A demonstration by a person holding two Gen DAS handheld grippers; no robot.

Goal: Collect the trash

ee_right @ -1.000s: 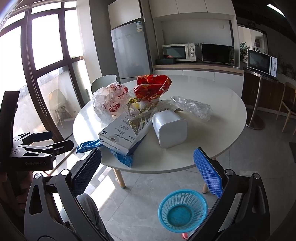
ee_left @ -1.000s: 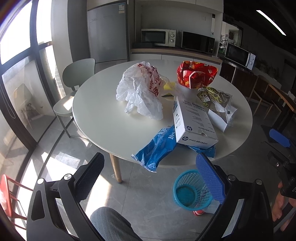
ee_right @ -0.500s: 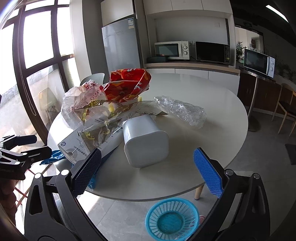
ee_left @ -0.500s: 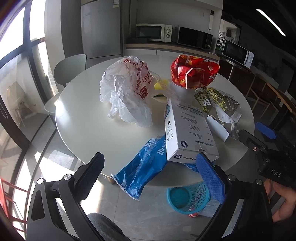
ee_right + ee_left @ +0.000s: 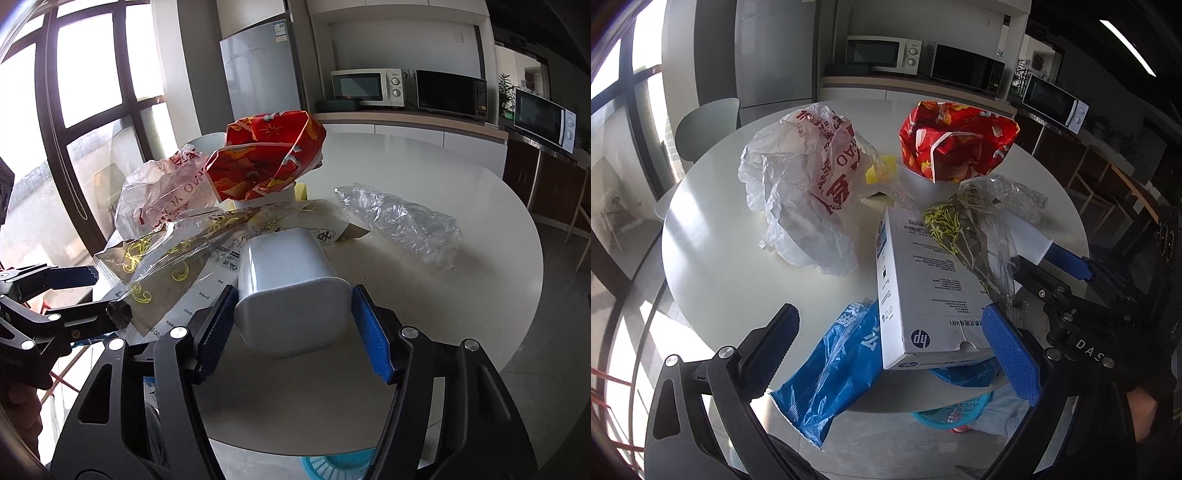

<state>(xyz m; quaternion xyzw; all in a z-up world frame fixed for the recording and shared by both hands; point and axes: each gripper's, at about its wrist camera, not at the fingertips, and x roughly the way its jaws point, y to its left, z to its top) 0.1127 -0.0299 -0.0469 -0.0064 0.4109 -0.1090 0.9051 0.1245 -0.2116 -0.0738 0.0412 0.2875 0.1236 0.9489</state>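
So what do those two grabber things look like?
Both are black frames with silver bolts. The left gripper and right gripper each have two fingers with bumpy blue pads. White "DAS" letters mark the right one. A dark sleeve covers the person's arm.

It was an office break room or pantry. A tall grey fridge (image 5: pixel 258 66) stood by the large windows (image 5: pixel 88 81), and three microwaves (image 5: pixel 365 86) sat along a fitted counter (image 5: pixel 406 120) under wall cabinets. A round white tabletop (image 5: pixel 713 236) with a chair (image 5: pixel 705 125) stood on a tiled floor (image 5: pixel 886 443).
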